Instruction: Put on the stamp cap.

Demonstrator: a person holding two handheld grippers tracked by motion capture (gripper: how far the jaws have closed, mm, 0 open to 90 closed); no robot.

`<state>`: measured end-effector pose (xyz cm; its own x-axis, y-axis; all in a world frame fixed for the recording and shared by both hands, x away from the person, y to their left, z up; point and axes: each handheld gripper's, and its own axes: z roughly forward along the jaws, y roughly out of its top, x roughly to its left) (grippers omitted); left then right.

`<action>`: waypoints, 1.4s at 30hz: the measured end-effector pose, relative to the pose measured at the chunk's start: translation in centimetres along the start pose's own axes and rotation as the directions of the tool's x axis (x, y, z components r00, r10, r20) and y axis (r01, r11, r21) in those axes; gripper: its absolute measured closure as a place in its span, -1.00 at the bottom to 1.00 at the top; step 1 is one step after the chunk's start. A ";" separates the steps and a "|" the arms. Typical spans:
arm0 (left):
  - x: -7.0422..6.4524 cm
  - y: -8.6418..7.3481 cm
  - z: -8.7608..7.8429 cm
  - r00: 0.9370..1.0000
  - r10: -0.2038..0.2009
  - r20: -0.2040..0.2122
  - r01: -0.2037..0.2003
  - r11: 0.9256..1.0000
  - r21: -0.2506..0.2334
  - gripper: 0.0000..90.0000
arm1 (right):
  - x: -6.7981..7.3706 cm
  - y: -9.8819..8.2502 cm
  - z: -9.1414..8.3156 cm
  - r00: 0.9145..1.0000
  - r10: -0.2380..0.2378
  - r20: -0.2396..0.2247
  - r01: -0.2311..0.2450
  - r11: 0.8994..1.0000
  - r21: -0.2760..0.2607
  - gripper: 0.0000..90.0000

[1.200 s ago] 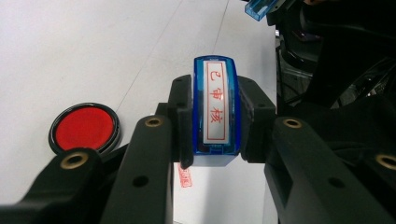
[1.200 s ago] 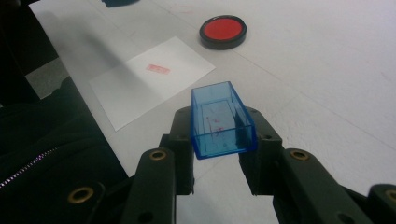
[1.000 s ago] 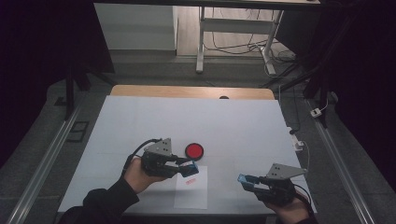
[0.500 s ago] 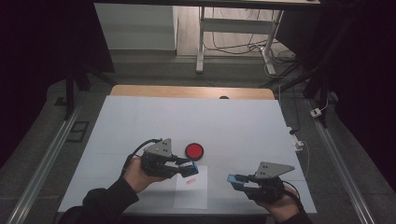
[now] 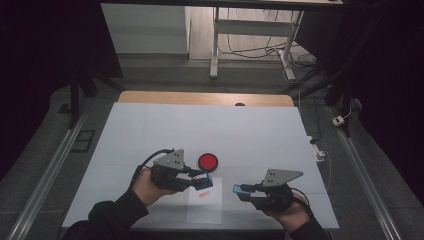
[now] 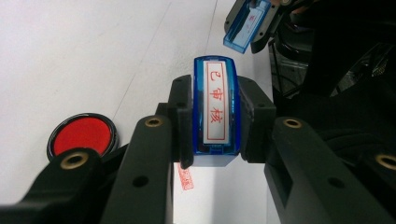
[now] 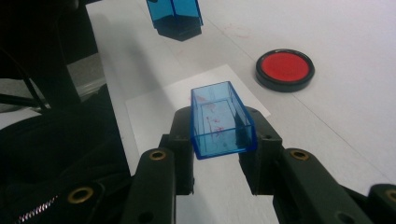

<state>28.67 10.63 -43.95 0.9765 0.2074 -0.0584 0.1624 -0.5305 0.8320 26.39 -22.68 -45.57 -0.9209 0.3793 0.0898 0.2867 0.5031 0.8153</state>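
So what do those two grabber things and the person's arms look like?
Each hand-held gripper, left and right, is black, with two chunky jaws dotted with brass-coloured rivets, a grey three-cornered plate on top and a black cable trailing off. The person wears dark sleeves.

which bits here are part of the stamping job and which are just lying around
In use: blue stamp in left gripper; its blue cap in right gripper; red ink pad; stamped paper sheet.
Lying about: white plug and cables on the floor.
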 end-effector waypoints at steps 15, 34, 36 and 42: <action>0.0 0.1 -0.1 1.000 0.013 0.009 -0.013 1.000 -0.006 0.56 | -0.3 1.2 2.4 0.995 -0.025 -0.096 0.025 1.000 -0.010 0.52; -0.2 0.4 -0.1 0.997 0.065 0.030 -0.064 0.998 -0.021 0.56 | -0.4 2.1 5.3 0.982 -0.046 -0.182 0.043 0.999 -0.017 0.53; -0.2 0.5 0.0 0.997 0.068 0.031 -0.067 0.997 -0.024 0.56 | -0.4 2.1 5.5 0.982 -0.046 -0.185 0.044 0.999 -0.020 0.52; -0.3 0.5 0.1 0.996 0.084 0.035 -0.084 0.996 -0.023 0.56 | -0.3 2.4 6.3 0.977 -0.061 -0.203 0.059 0.998 -0.017 0.53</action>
<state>28.52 10.24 -43.55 0.9911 0.1332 -0.0070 0.0768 -0.5272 0.8463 29.05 -16.74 -47.25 -0.9711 0.1825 0.1536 0.2272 0.5114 0.8287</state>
